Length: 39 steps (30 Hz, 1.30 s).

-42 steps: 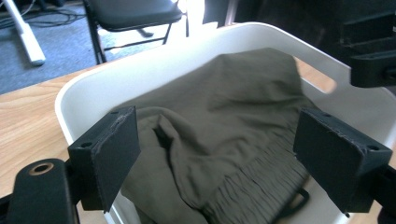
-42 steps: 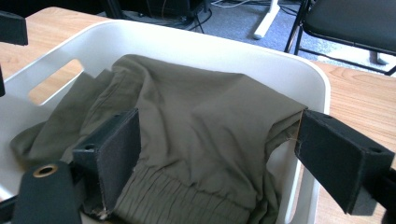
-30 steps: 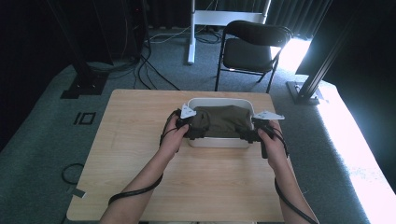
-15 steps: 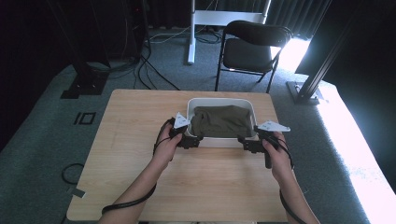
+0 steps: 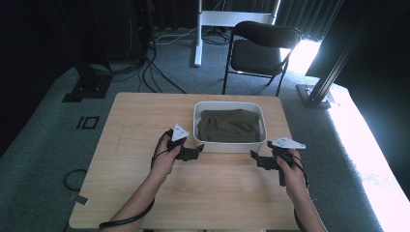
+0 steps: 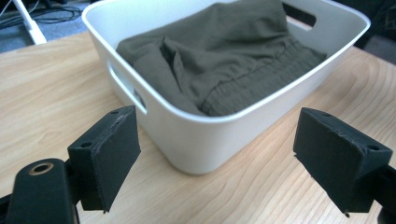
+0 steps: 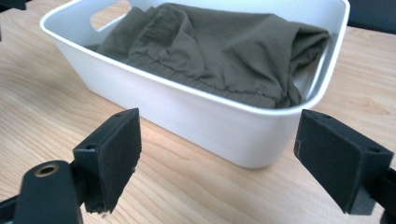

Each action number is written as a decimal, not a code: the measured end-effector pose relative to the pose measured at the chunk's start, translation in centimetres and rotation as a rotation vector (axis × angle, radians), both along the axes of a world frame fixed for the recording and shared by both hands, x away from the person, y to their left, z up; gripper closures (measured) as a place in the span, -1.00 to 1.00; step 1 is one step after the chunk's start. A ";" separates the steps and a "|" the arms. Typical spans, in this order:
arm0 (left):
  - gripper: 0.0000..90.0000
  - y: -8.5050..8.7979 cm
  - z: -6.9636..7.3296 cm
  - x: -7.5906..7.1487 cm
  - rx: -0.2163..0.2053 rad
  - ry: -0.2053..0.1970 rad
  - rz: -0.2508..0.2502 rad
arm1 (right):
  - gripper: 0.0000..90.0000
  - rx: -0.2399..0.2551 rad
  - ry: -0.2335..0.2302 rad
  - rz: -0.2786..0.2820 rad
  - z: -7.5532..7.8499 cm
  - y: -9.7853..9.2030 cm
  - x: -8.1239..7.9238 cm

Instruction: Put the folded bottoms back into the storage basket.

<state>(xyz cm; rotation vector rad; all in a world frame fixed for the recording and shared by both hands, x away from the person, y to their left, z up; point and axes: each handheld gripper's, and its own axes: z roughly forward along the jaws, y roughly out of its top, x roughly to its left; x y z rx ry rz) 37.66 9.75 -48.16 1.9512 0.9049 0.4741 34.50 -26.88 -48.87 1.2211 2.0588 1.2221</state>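
I have drawn my left gripper (image 5: 197, 150) and right gripper (image 5: 255, 158) back off the cloth (image 5: 231, 124), which lies folded in the bin (image 5: 230, 146) mid-table, both jaws now apart and empty, so the packing looks done.

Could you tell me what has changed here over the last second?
Both grippers have let go of the olive cloth and drawn back toward the person: left gripper and right gripper now hang open, empty, outside the white tub. Tub and cloth stayed put.
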 end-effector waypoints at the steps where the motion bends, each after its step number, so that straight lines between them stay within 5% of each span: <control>1: -0.64 0.1 -0.3 -0.1 0.007 -0.002 0.005 | -0.67 0.002 0.001 -0.004 -0.2 -0.1 -0.1; 12: -0.64 1.3 -3.9 -1.7 0.011 0.061 0.023 | -0.67 -0.002 0.020 -0.024 -2.8 -1.2 -1.3; 26: -0.64 3.8 -4.9 -2.7 0.036 0.082 0.081 | -0.69 -0.046 0.068 -0.106 -5.8 -3.1 -2.8; 39: -0.64 7.1 -5.5 -4.7 0.028 0.080 0.200 | -0.69 -0.078 0.118 -0.188 -7.0 -4.7 -3.8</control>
